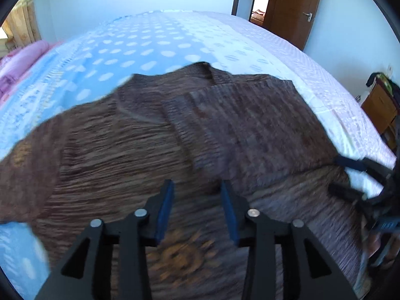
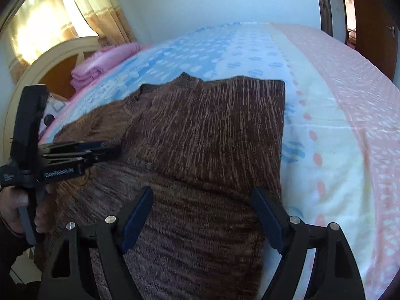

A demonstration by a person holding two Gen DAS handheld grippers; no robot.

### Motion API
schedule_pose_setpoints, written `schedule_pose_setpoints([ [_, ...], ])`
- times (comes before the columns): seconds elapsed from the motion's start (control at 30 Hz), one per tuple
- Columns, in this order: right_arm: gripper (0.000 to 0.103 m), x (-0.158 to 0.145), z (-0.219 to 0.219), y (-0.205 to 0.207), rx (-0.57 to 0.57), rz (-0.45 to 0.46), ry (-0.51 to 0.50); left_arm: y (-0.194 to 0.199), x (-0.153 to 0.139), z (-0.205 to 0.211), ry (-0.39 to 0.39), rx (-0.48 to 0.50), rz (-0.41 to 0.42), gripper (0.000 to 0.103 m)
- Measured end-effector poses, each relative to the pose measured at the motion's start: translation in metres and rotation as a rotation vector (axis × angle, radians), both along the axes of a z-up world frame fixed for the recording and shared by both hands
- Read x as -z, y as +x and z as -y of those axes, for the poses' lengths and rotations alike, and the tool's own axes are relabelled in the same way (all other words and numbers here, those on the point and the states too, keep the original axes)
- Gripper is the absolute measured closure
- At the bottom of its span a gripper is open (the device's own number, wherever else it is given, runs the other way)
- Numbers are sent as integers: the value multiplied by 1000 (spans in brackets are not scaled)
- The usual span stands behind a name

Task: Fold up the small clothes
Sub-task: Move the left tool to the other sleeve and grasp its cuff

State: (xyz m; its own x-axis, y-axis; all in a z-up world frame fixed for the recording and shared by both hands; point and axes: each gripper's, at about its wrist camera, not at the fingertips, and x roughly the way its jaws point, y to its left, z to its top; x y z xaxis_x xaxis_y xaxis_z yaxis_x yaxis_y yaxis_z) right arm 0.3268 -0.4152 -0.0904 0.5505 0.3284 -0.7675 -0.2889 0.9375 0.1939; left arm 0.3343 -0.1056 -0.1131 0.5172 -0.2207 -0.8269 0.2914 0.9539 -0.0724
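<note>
A brown knitted sweater (image 1: pixel 155 137) lies spread on the bed, collar at the far end, an orange pattern near its hem. Its right side is folded over onto the body (image 2: pixel 210 125). My left gripper (image 1: pixel 197 182) hangs over the lower middle of the sweater, jaws apart, with no fabric between the blue pads. It also shows in the right wrist view as the left gripper (image 2: pixel 107 150), held by a person's hand (image 2: pixel 15 205). My right gripper (image 2: pixel 202 189) stands open over the folded flap's near edge, nothing pinched. The right gripper (image 1: pixel 342 175) sits at the sweater's right edge.
The bed (image 1: pixel 155 45) has a blue dotted sheet with a pale, pink-striped side (image 2: pixel 350 125). Folded pink bedding (image 2: pixel 92 67) lies by the headboard (image 2: pixel 50 57). A wooden door (image 1: pixel 295 7) and a wooden nightstand (image 1: pixel 380 110) stand beyond the bed's right side.
</note>
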Motion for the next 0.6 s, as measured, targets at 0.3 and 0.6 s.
schedule_pose_setpoints([
  [0.3, 22, -31, -81, 33, -35, 123, -194, -18, -11, -86, 27, -144, 16, 26],
  [0.6, 22, 8, -132, 50, -83, 73, -284, -25, 0, -198, 76, -349, 22, 20],
])
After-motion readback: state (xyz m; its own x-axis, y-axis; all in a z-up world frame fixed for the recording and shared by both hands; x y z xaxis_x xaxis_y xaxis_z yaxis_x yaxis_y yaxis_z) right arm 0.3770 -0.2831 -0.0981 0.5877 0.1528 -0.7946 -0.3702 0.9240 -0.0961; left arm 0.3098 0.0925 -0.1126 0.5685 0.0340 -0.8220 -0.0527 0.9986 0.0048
